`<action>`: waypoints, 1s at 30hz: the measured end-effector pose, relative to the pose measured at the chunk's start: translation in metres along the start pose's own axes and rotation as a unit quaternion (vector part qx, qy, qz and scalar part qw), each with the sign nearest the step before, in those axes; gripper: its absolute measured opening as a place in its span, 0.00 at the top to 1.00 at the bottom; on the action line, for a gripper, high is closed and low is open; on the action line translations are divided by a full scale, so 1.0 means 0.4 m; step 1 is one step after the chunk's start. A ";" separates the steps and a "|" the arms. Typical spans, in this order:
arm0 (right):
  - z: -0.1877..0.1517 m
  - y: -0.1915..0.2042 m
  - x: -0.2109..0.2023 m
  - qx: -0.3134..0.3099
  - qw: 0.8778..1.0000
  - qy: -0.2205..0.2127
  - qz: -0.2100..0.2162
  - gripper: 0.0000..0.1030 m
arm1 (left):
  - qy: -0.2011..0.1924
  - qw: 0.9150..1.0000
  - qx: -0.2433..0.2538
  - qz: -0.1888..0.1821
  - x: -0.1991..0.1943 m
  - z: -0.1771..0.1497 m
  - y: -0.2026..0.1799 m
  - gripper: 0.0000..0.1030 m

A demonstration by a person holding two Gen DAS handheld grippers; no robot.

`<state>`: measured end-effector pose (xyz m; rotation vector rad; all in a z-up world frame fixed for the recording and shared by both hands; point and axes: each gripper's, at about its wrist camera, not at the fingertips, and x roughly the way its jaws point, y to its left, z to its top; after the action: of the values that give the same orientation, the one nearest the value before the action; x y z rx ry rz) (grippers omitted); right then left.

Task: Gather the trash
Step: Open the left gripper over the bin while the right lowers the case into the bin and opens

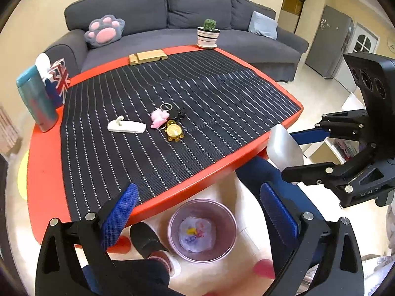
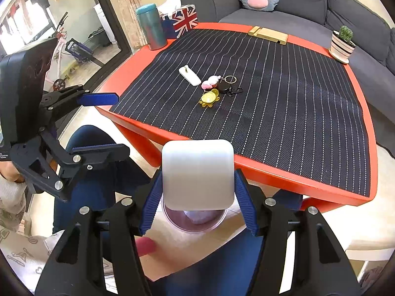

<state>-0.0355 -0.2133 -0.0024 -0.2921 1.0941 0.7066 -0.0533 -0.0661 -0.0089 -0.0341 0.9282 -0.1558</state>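
My right gripper [image 2: 197, 192] is shut on a white rounded square container [image 2: 197, 175] and holds it right above the pink trash bin [image 2: 195, 224] on the floor. The same container shows in the left wrist view [image 1: 284, 148] beside the table's edge. The trash bin [image 1: 172, 231] sits below the table's front edge with crumpled white trash [image 1: 196, 233] inside. My left gripper [image 1: 197, 212] is open and empty above the bin. In the right wrist view the left gripper [image 2: 98, 123] stands at the left, open.
An orange table [image 1: 44, 167] with a black striped mat holds a white hook [image 1: 127, 125], a keychain bundle [image 1: 167, 120], a teal bottle [image 1: 37, 101], a tissue box [image 1: 59, 81], a wooden stand [image 1: 147, 56] and a potted cactus [image 1: 208, 34]. A grey sofa [image 1: 153, 12] stands behind. A person's legs and slippers [image 1: 148, 241] are near the bin.
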 end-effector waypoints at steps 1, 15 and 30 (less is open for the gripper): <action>-0.001 0.001 0.001 0.000 1.000 0.001 0.001 0.44 | 0.001 1.000 -0.002 0.000 0.000 -0.001 0.003 0.07; -0.008 0.034 0.016 -0.017 1.000 0.012 0.016 0.44 | -0.004 1.000 -0.028 0.003 -0.036 -0.028 0.031 0.07; 0.018 0.090 0.053 -0.043 0.998 0.023 0.045 0.15 | -0.010 0.999 -0.051 0.017 -0.069 -0.055 0.086 0.07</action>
<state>-0.0481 -0.1744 -0.0138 -0.3363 1.1275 0.8322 -0.0829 -0.0271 -0.0034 -0.1142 0.9159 -0.0765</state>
